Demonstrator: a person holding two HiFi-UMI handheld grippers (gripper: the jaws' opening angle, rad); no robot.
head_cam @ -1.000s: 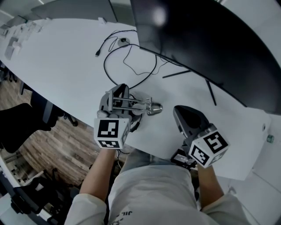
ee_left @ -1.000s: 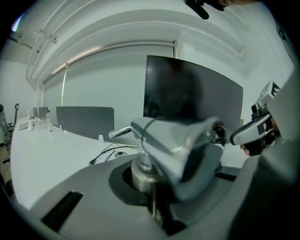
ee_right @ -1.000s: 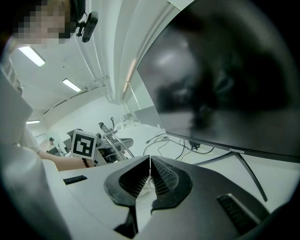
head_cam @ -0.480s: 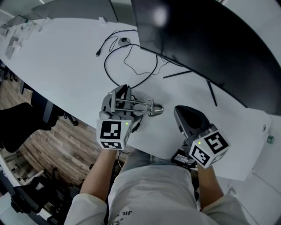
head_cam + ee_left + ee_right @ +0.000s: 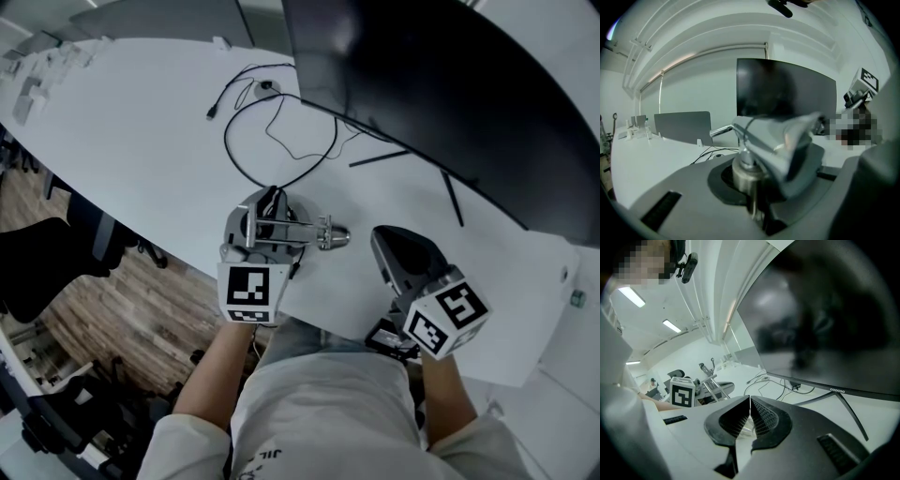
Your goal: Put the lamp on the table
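White counter point(image 5: 141, 122) runs under a big dark monitor point(image 5: 450, 94), and the lamp point(image 5: 309, 230) sits by its near edge, cable point(image 5: 281, 141) trailing behind. Our left tool point(image 5: 757, 206), jaws just easing apart, looks pinched on the lamp's stem. Our right tool point(image 5: 750, 420) is closed on nothing. If we let go while the lamp leans, or the cable tugs, we think it could tip off the edge.

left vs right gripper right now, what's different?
Left gripper has the lamp post between its jaws, which have just been opening; right gripper is shut and empty. Left is at the lamp's base; right sits apart, beyond its head. Both point toward the monitor, over the table.
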